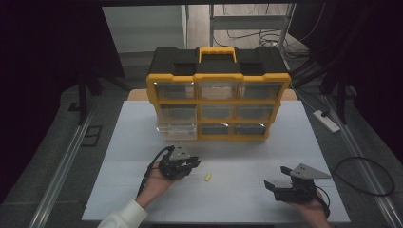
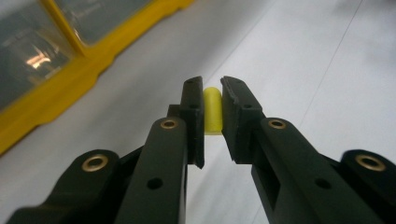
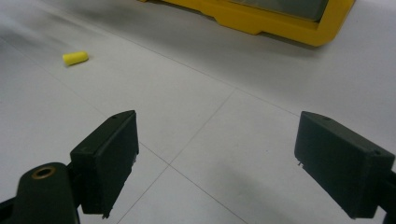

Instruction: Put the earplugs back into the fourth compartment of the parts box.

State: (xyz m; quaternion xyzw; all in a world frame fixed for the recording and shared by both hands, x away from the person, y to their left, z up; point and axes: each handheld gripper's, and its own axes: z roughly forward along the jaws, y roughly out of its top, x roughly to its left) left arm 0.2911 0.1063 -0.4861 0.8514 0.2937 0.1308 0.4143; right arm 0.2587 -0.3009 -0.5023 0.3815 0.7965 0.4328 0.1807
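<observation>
A small yellow foam plug (image 1: 207,177) lies on the white table (image 1: 142,190), just right of my left gripper (image 1: 194,163). In the left gripper view the plug (image 2: 212,110) shows through the narrow slit between the jaws of that gripper (image 2: 212,83). It lies on the table a little beyond the tips and is not held. The jaws stand only slightly apart. My right gripper (image 1: 275,175) rests near the front right, wide open with nothing between its fingers (image 3: 217,126). From it the plug (image 3: 75,58) lies alone, far off at the upper left.
A yellow and black drawer organiser (image 1: 218,102) stands upright at the table's back middle, also seen close by (image 2: 56,93) and ahead (image 3: 261,18). Its bottom left clear drawer (image 1: 177,131) sticks out a little. A power strip (image 1: 326,120) and cables lie on the floor at right.
</observation>
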